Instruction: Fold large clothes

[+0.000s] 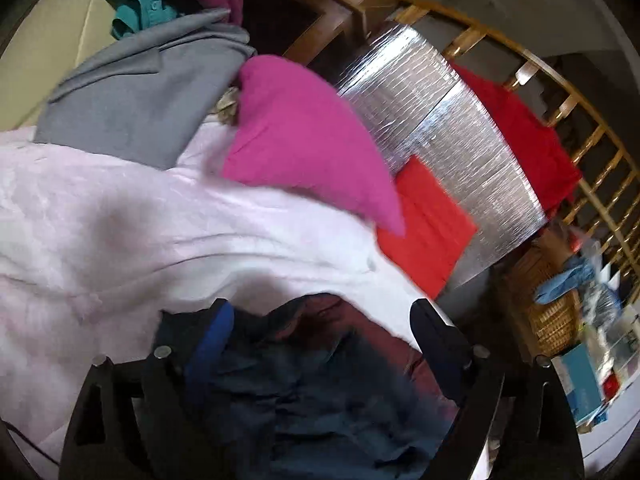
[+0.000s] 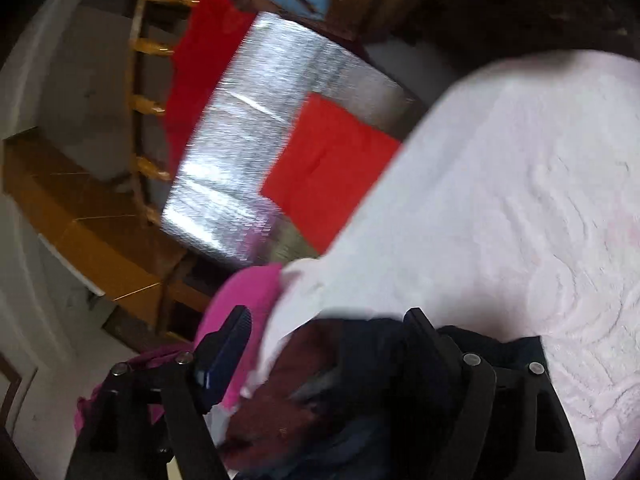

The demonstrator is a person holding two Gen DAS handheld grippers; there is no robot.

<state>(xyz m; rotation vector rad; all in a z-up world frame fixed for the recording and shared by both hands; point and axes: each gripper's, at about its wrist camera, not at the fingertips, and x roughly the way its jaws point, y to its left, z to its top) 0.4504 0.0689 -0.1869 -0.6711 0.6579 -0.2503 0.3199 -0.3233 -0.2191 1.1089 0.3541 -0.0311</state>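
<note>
Dark navy garment point(image 1: 320, 392) bunched low in the left wrist view, lying between the two fingers of the left gripper point(image 1: 320, 320); a maroon patch shows in its folds. Jaws stand wide apart, pads not pressing the cloth; nothing clamped. Same dark garment point(image 2: 360, 400) in the right wrist view, heaped between and partly over the fingers of the right gripper point(image 2: 328, 328), maroon lining showing toward its left finger. Those jaws also spread apart, no grip on the fabric that can be made out; view is motion-blurred.

Garment sits on a pale pink textured bedspread point(image 1: 120, 220), which runs ahead of the left gripper and off to its left; in the right view it fills the space ahead and to the right point(image 2: 520, 200).

Just beyond the left gripper, on the bedspread: magenta cloth point(image 1: 304, 140), its lower tip overlapping an orange-red folded piece point(image 1: 428, 220). Farther ahead-left, grey garment point(image 1: 140, 100), with a teal item point(image 1: 140, 12) behind it.

Ahead-right of the left gripper: silver foil-covered surface point(image 1: 440, 120), the orange-red piece resting on its near edge, a darker red cloth point(image 1: 528, 132) along its far side. Wooden railing point(image 1: 592, 152) past that. Wicker basket point(image 1: 548, 304) with blue cloth to the far right
</note>
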